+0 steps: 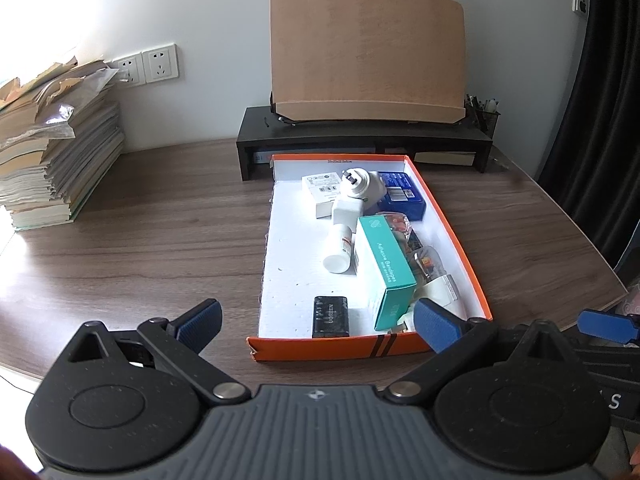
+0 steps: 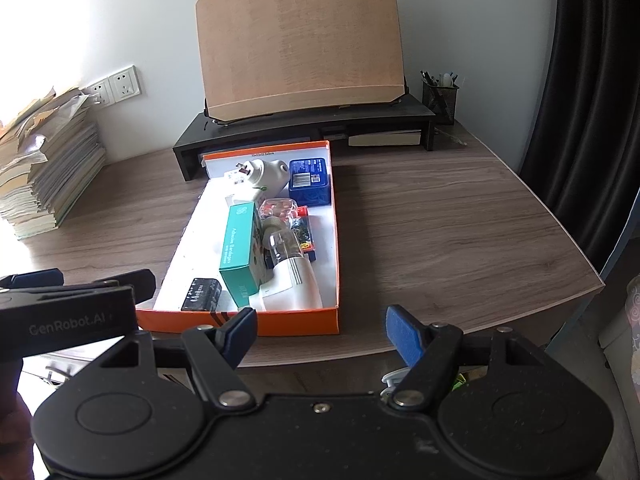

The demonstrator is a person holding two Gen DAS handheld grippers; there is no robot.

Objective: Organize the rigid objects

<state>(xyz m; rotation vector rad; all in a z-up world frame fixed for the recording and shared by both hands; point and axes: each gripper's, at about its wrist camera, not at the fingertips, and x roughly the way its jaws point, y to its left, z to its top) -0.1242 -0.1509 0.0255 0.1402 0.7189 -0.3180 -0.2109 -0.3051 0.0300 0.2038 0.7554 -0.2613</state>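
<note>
On desk (image 1: 140,240): 1 orange tray (image 1: 452,216), teal box (image 1: 386,272) and charger (image 1: 331,316) at its near edge. Left gripper (image 1: 318,320), right gripper (image 2: 322,334): both spread, empty.

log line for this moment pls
left gripper: open, empty | right gripper: open, empty | orange box: full of items | both short of box

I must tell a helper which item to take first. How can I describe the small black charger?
Find the orange box on the desk. In its near left corner lies the black charger, beside the teal carton. It is the only black item inside.
</note>
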